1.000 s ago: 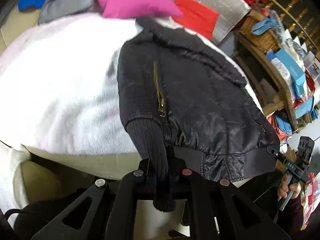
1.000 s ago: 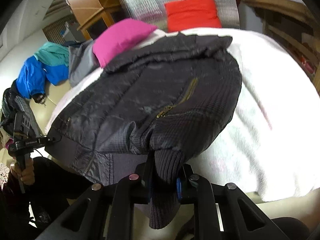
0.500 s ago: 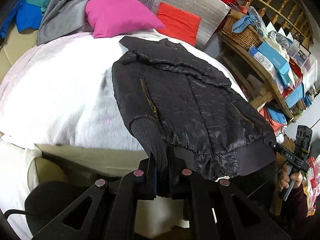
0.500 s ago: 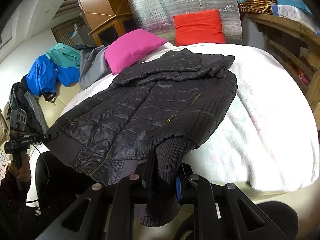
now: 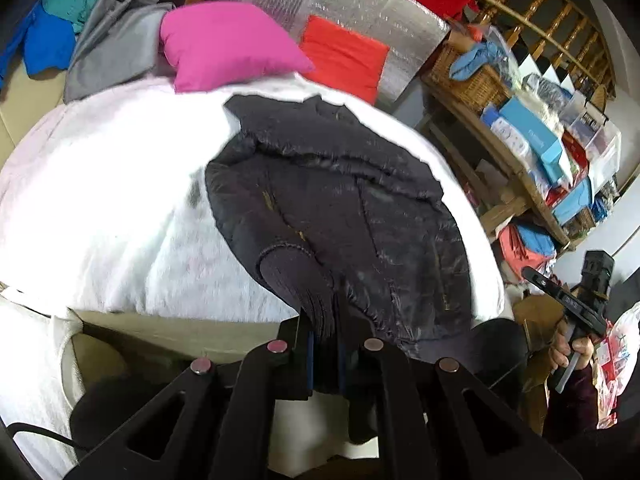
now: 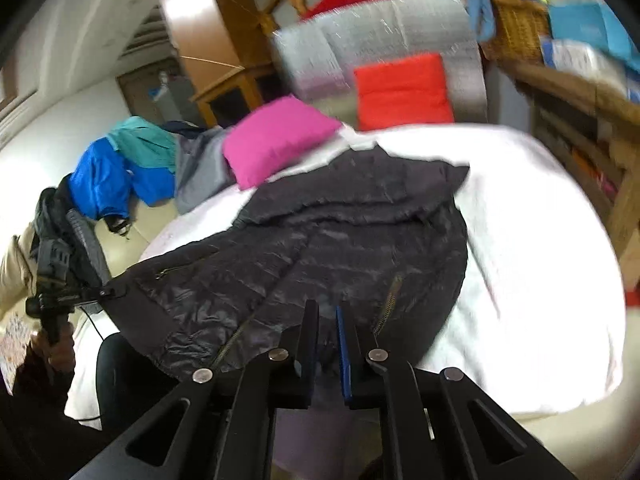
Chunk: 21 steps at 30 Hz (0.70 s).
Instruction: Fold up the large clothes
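Note:
A black quilted jacket (image 5: 360, 220) lies spread on a white fleece blanket (image 5: 120, 200) over a bed. My left gripper (image 5: 322, 320) is shut on the jacket's ribbed knit cuff (image 5: 292, 276), lifted just above the hem. In the right wrist view the left gripper (image 6: 108, 292) shows at the jacket's (image 6: 320, 248) left hem corner, held by a hand. My right gripper (image 6: 328, 320) hovers over the near hem. Its jaws are closing to a narrow slit with no cuff between them. In the left wrist view the right gripper (image 5: 532, 274) stands clear of the jacket.
A pink pillow (image 5: 224, 44) and a red pillow (image 5: 344, 56) rest at the bed's far end against a silver panel. Grey, blue and teal clothes (image 6: 104, 176) are piled at the far left. A wooden shelf (image 5: 520, 152) with boxes and a basket runs along the right.
Both grippers rose and drew back from the bed. The ribbed cuff that hung in the right jaws is gone from them and the jaws have narrowed. The left gripper kept its cuff.

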### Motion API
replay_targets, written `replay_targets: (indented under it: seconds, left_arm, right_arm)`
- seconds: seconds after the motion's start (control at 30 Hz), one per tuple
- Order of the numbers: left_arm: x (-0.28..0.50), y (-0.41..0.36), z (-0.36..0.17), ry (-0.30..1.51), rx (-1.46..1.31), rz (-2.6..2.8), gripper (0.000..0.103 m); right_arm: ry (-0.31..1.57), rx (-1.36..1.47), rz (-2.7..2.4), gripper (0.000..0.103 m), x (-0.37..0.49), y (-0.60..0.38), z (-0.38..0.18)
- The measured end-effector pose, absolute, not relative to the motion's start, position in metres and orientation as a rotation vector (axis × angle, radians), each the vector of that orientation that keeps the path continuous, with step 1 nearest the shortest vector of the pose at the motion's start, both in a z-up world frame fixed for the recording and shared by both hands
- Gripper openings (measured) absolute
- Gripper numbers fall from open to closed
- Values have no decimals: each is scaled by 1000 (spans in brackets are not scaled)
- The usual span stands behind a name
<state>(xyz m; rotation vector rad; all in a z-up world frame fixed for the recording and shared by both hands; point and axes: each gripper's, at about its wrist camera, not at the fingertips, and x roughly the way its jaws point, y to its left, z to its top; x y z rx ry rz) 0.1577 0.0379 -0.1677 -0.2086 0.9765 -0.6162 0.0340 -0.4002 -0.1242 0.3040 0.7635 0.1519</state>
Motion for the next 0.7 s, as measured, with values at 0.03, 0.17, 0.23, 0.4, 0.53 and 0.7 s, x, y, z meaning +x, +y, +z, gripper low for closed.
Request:
replay_targets:
  seconds: [0.03, 0.17, 0.23, 0.4, 0.53, 0.7]
  left_arm:
    - [158, 35, -174, 996, -202, -609, 9]
    - [161, 31, -205, 1083, -185, -552, 9]
    - [160, 32, -211, 1093, -173, -533, 9]
    - [160, 35, -218, 1095, -171, -525, 9]
    - [161, 32, -221, 1091, -166, -525, 9]
    - [158, 36, -219, 1084, -181, -531, 9]
  right_arm:
    - [800, 324, 132, 10, 39, -403, -136]
    - [968, 408, 50, 10, 54, -419, -193]
    - [994, 460, 26, 10, 55, -429, -207]
    - [1081, 664, 11, 86, 49, -455, -244]
    - [1111, 754, 36, 86, 48, -458, -274]
    - [1226, 843, 85, 86, 62, -435, -330]
